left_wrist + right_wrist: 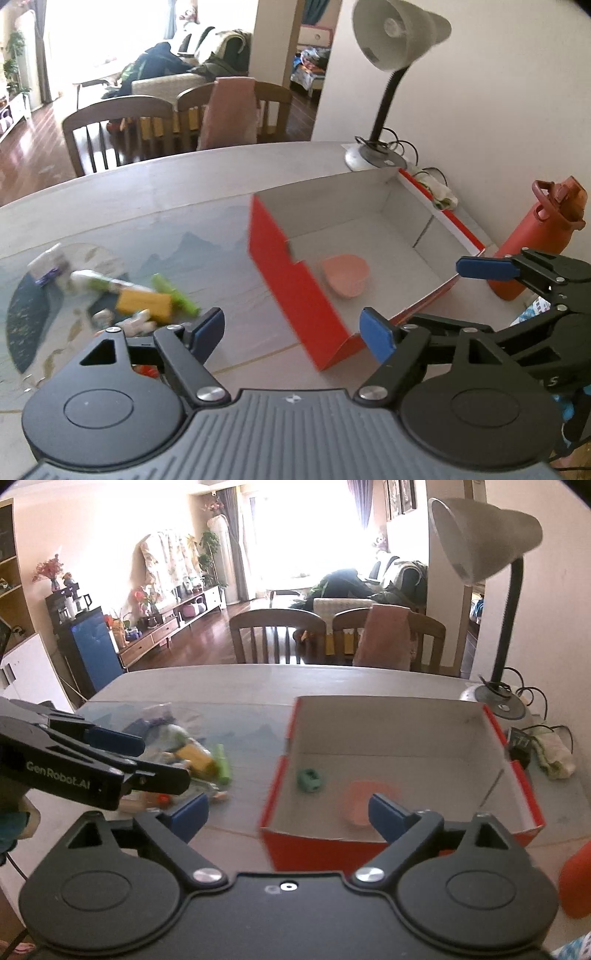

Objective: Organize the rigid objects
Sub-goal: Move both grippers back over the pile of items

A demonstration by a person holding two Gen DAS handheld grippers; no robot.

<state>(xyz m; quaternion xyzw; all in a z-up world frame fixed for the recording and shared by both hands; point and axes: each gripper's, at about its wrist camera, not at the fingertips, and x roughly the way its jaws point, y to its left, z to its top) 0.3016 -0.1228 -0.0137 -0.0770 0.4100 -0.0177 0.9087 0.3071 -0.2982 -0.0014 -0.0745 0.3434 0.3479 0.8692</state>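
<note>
The sorting is being done partway, by judgement: two things are already lying inside the red box (369, 845), while a heap of small objects (144, 299) is still waiting on the table (177, 184), well apart to the left of the box. No object is being carried at this moment.

The left gripper (295, 328) is being held wide open and empty, above the near corner of the box. The right gripper (288, 812) is also being held open, with nothing between its blue pads; it is being kept over the near wall of the box. Both views are blurred, so some motion is probably being made.

Inside the box, a pink shallow dish (345, 275) is resting on the white floor, towards the near end. In the right wrist view a small green object (309, 780) is also being seen on the floor, beside the left wall; what it is cannot be told. The rest of the box floor is bare.

The next move is probably being directed to the heap, where a yellow block (146, 303), a green stick (177, 295) and a white tube (99, 280) are lying touching each other. One piece needs to be singled out, the jaws need to be lowered around it without the neighbours being pushed, and then it needs to be lifted over the box wall.

A red bottle (532, 240) and a desk lamp (391, 74) are standing beyond the box, not being touched.
</note>
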